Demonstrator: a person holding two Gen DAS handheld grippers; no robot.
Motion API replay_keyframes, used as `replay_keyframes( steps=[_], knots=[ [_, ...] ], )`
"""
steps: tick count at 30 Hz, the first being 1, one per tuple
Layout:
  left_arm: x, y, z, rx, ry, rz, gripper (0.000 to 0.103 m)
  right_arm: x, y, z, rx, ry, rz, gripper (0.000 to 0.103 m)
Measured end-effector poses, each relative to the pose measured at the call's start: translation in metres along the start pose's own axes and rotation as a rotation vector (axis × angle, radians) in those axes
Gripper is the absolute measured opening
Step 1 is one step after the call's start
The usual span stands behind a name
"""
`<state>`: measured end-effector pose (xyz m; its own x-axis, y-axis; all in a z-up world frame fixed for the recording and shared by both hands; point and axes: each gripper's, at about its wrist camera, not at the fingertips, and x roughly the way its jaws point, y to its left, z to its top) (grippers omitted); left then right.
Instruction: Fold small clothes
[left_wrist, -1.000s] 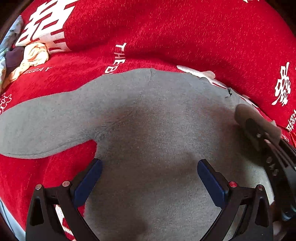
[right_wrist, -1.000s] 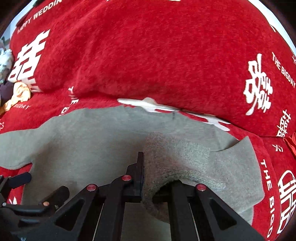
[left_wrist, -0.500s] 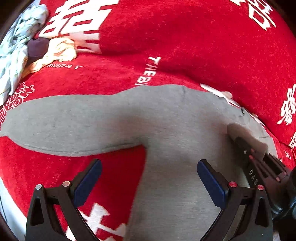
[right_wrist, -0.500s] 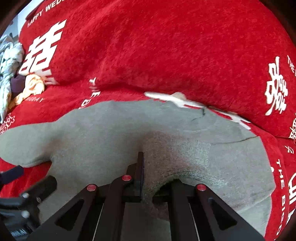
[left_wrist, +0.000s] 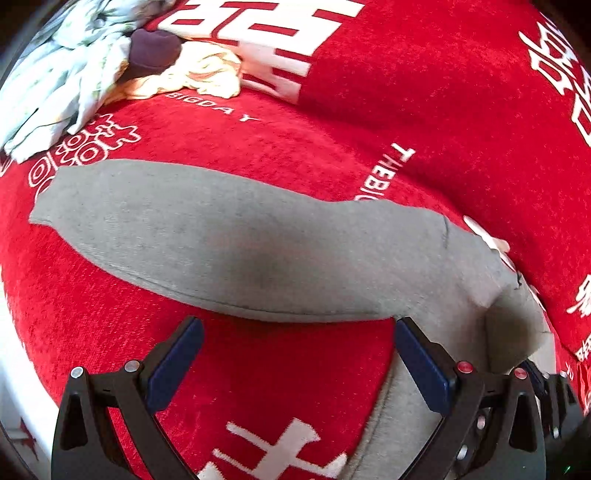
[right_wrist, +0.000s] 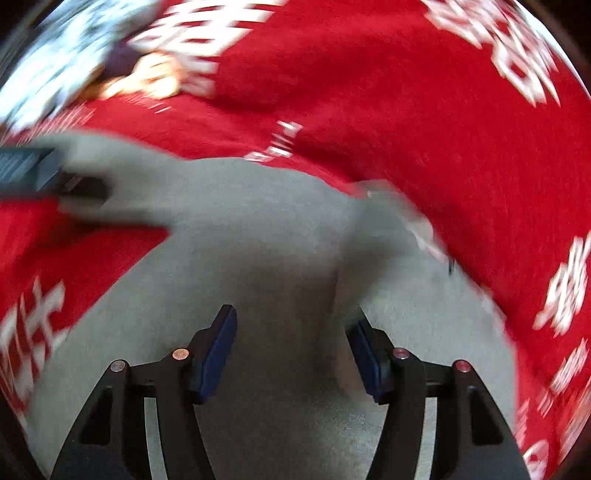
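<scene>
Item: grey top (left_wrist: 280, 258), long-sleeved, spread flat on a red cover (left_wrist: 424, 110) with white lettering.

Position: in the left wrist view one sleeve (left_wrist: 155, 214) runs from centre out to 9 o'clock, cuff at the far left; the body (right_wrist: 273, 295) fills the lower half of the right wrist view. The other sleeve appears folded in over the body, a ridge of doubled cloth rising toward 1 o'clock in the right view; that frame is blurred, so the fold's edge is uncertain.

Step in hand, as judged: first sleeve laid in and let go; the stretched-out sleeve is next. To do it well: take it near the cuff, carry it across the body so it lies parallel to the hem, and keep the shoulder seam from bunching. Lay it down before letting go, then smooth it.

Left gripper (left_wrist: 295, 354): jaws wide apart, nothing between the pads, hovering over bare cover at 6 o'clock, just below the sleeve's lower edge, not touching it as far as shows.

Right gripper (right_wrist: 291, 350): jaws have just been opening and now stand about half apart; grey cloth lies beneath and between them, but the pads do not press on it.

Also present: heap of pale and dark laundry (left_wrist: 110, 62) at 11 o'clock, well apart from the top.
</scene>
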<state>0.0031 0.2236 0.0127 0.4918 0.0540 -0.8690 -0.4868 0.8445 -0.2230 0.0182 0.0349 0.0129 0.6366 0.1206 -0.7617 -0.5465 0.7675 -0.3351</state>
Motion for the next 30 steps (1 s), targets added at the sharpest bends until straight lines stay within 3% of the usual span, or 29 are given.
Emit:
replay_keyframes(
  steps=[2,4,8,14,18,22,26,28,30],
  knots=[
    [0.000,0.000,-0.001,-0.010,0.008,-0.001,0.103,-0.009,0.010,-0.002,-0.098,-0.033,-0.057,0.064],
    [-0.003,-0.006,-0.002,0.009,0.003,0.001,0.103,-0.016,0.003,-0.005,-0.088,-0.044,-0.054,0.064],
    [-0.011,-0.038,-0.005,0.090,-0.002,-0.019,0.103,-0.020,-0.067,-0.024,0.193,-0.035,-0.014,0.066],
    [-0.023,-0.132,-0.031,0.313,-0.008,-0.102,0.103,-0.002,-0.176,-0.079,0.556,0.101,-0.236,0.066],
    [-0.018,-0.189,-0.056,0.462,-0.011,-0.134,0.103,0.009,-0.208,-0.110,0.675,0.167,-0.280,0.066],
    [0.006,-0.211,-0.068,0.526,0.028,-0.082,0.103,0.020,-0.195,-0.108,0.618,0.172,-0.287,0.066],
    [0.027,-0.193,-0.067,0.500,0.057,-0.004,0.103,0.019,-0.170,-0.090,0.496,0.147,-0.289,0.066],
    [0.029,-0.175,-0.062,0.440,0.079,-0.056,0.103,0.016,-0.153,-0.083,0.432,0.131,-0.284,0.066],
    [0.026,-0.167,-0.058,0.418,0.066,-0.036,0.103,0.015,-0.142,-0.078,0.391,0.122,-0.286,0.066]
  ],
)
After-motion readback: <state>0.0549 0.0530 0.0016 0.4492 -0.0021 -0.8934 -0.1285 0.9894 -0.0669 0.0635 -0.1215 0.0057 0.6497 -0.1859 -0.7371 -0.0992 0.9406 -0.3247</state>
